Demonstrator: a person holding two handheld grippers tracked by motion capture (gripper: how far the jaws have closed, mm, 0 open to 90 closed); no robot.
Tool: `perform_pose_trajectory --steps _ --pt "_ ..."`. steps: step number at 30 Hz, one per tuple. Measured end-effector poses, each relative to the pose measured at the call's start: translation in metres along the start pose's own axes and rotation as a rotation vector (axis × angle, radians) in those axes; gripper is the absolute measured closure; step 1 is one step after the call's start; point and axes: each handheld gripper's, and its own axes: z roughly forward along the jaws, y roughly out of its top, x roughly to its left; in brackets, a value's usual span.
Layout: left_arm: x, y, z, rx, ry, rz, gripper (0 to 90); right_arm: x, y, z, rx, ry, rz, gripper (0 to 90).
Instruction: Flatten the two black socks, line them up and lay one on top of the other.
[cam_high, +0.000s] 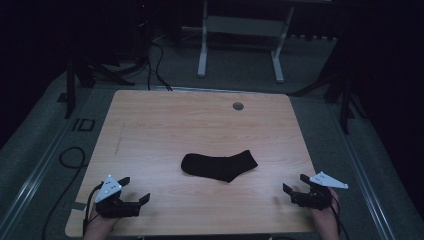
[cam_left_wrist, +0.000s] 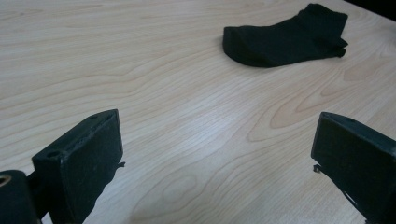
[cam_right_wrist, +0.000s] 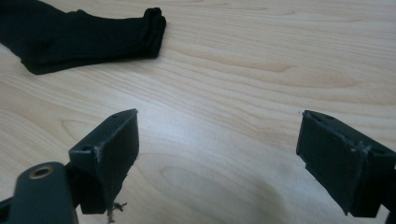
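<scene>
Both hand-held grippers, left (cam_high: 136, 189) and right (cam_high: 295, 183), are being held wide open at the near edge of the surface (cam_high: 165, 120). Between them, farther in, a black sock (cam_high: 219, 165) is lying flat; being soft and light, it is probably best pinched at the cuff.

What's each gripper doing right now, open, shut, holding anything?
Left gripper: open, holding nothing, near the table's front left corner, apart from the sock.
Right gripper: open, holding nothing, near the front right corner, also apart from the sock.
</scene>
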Motion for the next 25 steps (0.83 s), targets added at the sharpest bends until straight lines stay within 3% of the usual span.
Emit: perform_pose_trajectory --steps 6,11,14,20,25 --pt "0.0005 -0.0013 -0.0035 -0.029 -0.002 -0.005 2.5 -0.0018 -0.0041 -0.0059 -0.010 -0.015 0.028 12.9" --pt "-0.0002 -0.0032 -0.0040 -0.037 0.001 -0.009 2.5 -0.0010 -0.0054 -0.0072 0.000 -0.042 0.006 12.9" --pt "-0.0007 -0.0028 -0.0039 -0.047 0.007 -0.005 2.5 -0.0015 -0.0066 -0.0082 -0.036 -0.060 0.017 13.0" --pt "-0.0003 -0.0041 -0.0047 -0.058 0.004 -0.001 2.5 -0.0040 -0.0071 -0.0087 -0.044 -0.063 0.036 13.1" --pt "-0.0004 -0.0048 -0.0040 -0.052 0.007 -0.003 2.5 -0.0021 -0.0072 -0.0065 -0.032 -0.064 0.017 13.1"
